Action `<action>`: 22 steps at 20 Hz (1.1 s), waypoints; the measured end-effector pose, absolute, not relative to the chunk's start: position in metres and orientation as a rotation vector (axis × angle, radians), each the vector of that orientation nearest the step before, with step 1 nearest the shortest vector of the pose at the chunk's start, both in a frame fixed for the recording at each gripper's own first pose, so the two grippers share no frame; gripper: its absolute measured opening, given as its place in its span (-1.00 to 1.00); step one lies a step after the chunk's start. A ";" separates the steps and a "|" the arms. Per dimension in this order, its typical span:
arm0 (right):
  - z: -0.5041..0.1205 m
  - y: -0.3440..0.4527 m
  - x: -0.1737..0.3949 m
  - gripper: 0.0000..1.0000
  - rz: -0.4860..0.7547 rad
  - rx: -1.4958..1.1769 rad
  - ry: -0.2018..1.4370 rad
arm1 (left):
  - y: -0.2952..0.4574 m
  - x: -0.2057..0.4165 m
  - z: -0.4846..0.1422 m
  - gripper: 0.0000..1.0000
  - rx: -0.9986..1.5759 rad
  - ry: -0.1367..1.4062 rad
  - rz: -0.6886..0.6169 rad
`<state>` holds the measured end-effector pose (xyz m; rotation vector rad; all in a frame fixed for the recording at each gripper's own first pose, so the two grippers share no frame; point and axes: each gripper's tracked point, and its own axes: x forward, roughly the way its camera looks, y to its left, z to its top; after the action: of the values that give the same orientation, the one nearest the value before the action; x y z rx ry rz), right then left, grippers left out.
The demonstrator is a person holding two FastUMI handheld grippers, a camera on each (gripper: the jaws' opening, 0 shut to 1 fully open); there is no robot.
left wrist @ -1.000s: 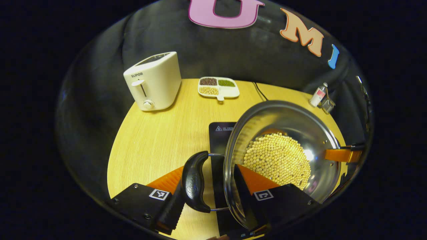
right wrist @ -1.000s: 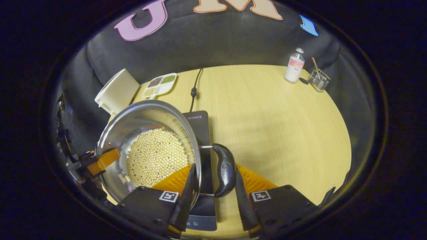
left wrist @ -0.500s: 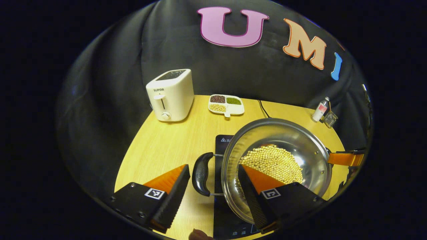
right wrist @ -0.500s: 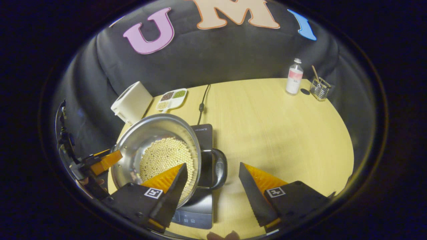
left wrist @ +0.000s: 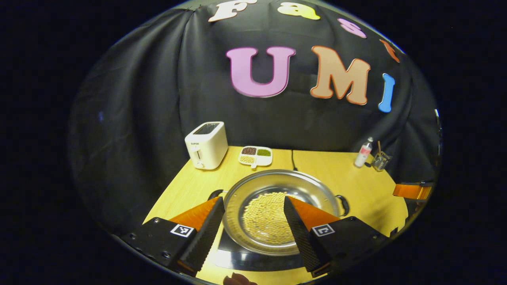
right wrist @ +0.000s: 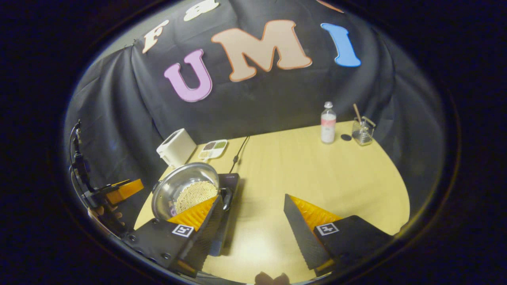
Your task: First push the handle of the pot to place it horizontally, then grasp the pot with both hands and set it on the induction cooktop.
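Observation:
A steel pot [left wrist: 277,178] full of pale beans [left wrist: 263,217] sits on the black induction cooktop [left wrist: 253,261]. Its two dark handles [left wrist: 216,194] stick out left and right. My left gripper [left wrist: 252,199] is open, raised in front of the pot and touching nothing. In the right gripper view the pot [right wrist: 178,182] stands on the cooktop [right wrist: 233,180] at lower left. My right gripper [right wrist: 252,197] is open over bare table to the pot's right. The other gripper [right wrist: 119,190] hangs off the table's left edge, held by a hand [right wrist: 103,213].
At the back left of the table stand a white toaster [left wrist: 206,144] and a divided dish [left wrist: 255,155] of beans. The cooktop's cable [left wrist: 293,158] runs to the back edge. A bottle [right wrist: 328,127] and a glass holder [right wrist: 362,132] stand back right.
Both grippers have let go of the pot's handles, opened wide and drawn back and up. The pot has settled flat on the cooktop and looks smaller and farther off.

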<state>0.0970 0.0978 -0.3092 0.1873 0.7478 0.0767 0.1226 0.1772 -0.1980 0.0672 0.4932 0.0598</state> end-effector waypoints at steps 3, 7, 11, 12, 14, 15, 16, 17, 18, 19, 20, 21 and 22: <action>-0.277 0.059 0.081 0.84 0.092 0.161 0.658 | 0.117 0.099 -0.161 0.84 0.043 0.411 0.039; -0.202 0.032 0.076 0.84 0.083 0.240 0.456 | 0.056 0.078 -0.106 0.84 0.025 0.288 -0.007; -0.124 0.000 0.077 0.82 0.050 0.121 0.210 | 0.013 0.070 -0.039 0.84 0.077 0.099 -0.062; -0.113 0.000 0.069 0.82 0.049 0.072 0.187 | 0.004 0.069 -0.031 0.82 0.082 0.081 -0.077; -0.092 0.008 0.060 0.83 0.045 0.004 0.145 | -0.013 0.068 -0.019 0.83 0.063 0.045 -0.117; -0.080 0.009 0.057 0.83 0.029 -0.022 0.117 | -0.018 0.066 -0.009 0.82 0.048 0.019 -0.135; -0.068 0.004 0.057 0.82 0.002 -0.057 0.082 | -0.019 0.067 -0.004 0.82 0.049 0.002 -0.153; -0.058 0.001 0.058 0.83 -0.025 -0.086 0.060 | -0.015 0.066 0.000 0.80 0.066 -0.005 -0.161; -0.053 0.004 0.054 0.83 -0.029 -0.099 0.064 | -0.010 0.065 0.001 0.82 0.088 -0.001 -0.168; -0.053 0.011 0.052 0.83 -0.025 -0.100 0.084 | -0.004 0.063 0.001 0.86 0.107 0.001 -0.173; -0.055 0.021 0.046 0.84 -0.022 -0.095 0.103 | 0.002 0.059 0.000 0.82 0.117 0.004 -0.182; -0.053 0.029 0.046 0.84 -0.023 -0.089 0.101 | 0.004 0.056 0.001 0.80 0.121 0.000 -0.191; -0.052 0.032 0.047 0.91 -0.031 -0.081 0.102 | 0.011 0.051 0.000 0.82 0.129 0.002 -0.191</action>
<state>0.0468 0.0322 -0.0516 -0.0806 0.1015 -0.0305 0.0513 0.0105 -0.0003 0.1289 0.0016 -0.1915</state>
